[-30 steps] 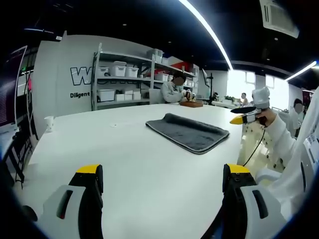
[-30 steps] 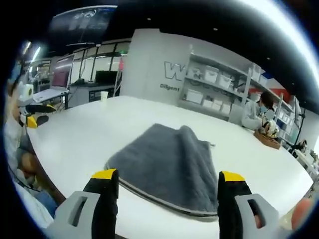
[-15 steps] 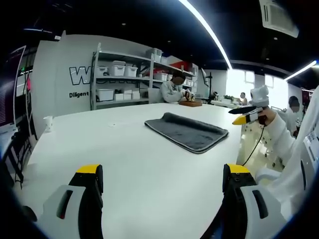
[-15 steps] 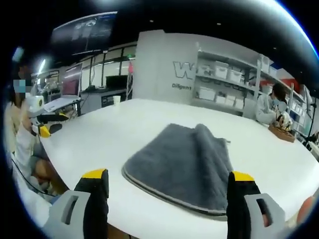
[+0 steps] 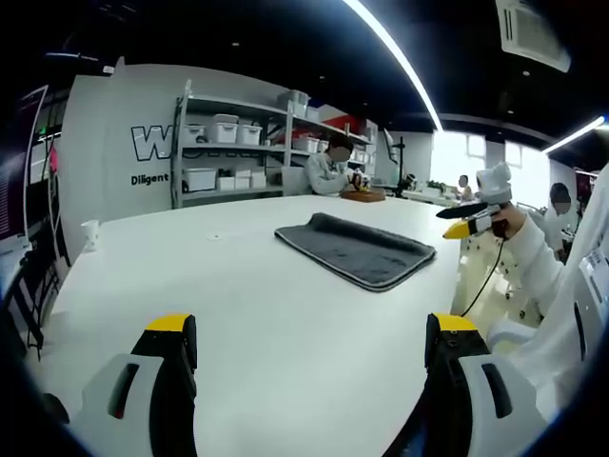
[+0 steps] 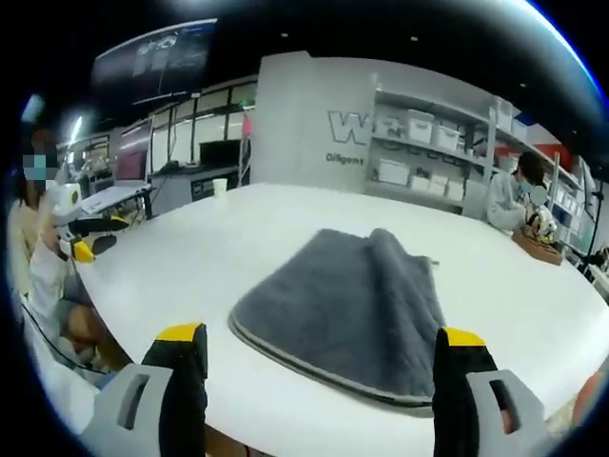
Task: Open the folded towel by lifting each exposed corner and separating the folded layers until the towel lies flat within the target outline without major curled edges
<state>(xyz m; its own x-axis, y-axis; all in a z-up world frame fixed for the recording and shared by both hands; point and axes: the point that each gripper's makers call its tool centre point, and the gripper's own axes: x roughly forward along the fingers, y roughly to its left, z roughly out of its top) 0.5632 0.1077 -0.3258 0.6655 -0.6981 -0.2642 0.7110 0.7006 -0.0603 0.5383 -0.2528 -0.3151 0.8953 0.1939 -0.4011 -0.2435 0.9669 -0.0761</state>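
Left gripper view shows a wide white counter (image 5: 285,314) carrying a folded dark grey towel (image 5: 357,249) toward its far side. Left gripper (image 5: 309,328) hovers near the counter's edge, jaws spread wide, empty. Right gripper (image 6: 324,343), equally agape and empty, hangs just before the towel.

A large white table (image 5: 285,314) filled the foreground. Behind it stood a grey wall (image 5: 105,114) with big white lettering, and beside that metal shelves (image 5: 238,152) held white bins (image 5: 225,130). The ceiling was dark, crossed by a long light strip (image 5: 395,57), with an air-conditioning unit (image 5: 533,33) near it. Bright windows (image 5: 461,157) lit the far end. In the right gripper view, monitors (image 6: 133,152) and desks (image 6: 114,195) stood off the table's far side.
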